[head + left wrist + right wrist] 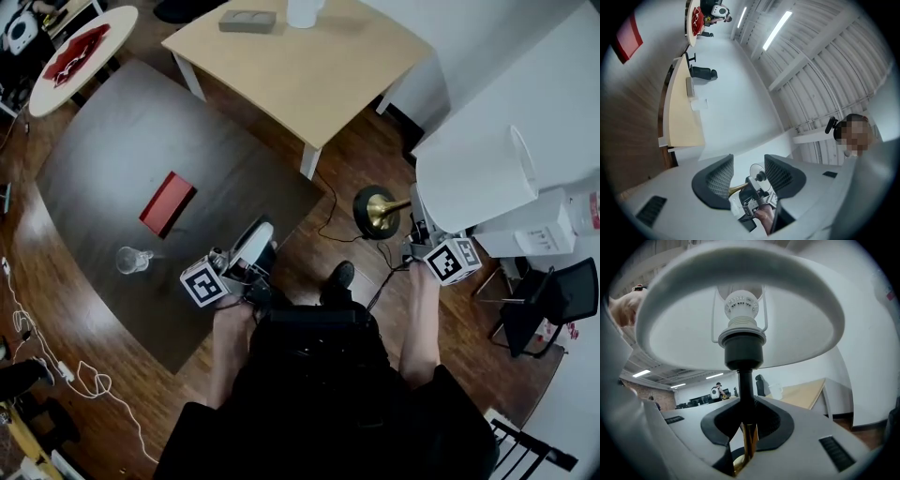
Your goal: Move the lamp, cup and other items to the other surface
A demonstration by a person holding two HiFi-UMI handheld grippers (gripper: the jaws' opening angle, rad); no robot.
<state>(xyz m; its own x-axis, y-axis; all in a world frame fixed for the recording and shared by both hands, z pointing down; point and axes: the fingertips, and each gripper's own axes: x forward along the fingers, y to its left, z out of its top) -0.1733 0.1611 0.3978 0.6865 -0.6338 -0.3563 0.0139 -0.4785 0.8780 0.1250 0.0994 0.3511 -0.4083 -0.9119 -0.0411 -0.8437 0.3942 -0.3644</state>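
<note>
Now my right fingers (774, 420) clench the brass stem (749, 439) of the white-shaded lamp (445, 192), held above the floor (356, 150), black base (366, 214) toward my left, shade (483, 173) rightward; my left fingers (717, 180) hang released.

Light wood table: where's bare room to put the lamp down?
Most of the light wood table is bare: everything nearer than the grey block and white cup at its far edge. The dark table is also free beyond the red box and glass; crowded only around those two. The right gripper holds the lamp.
</note>
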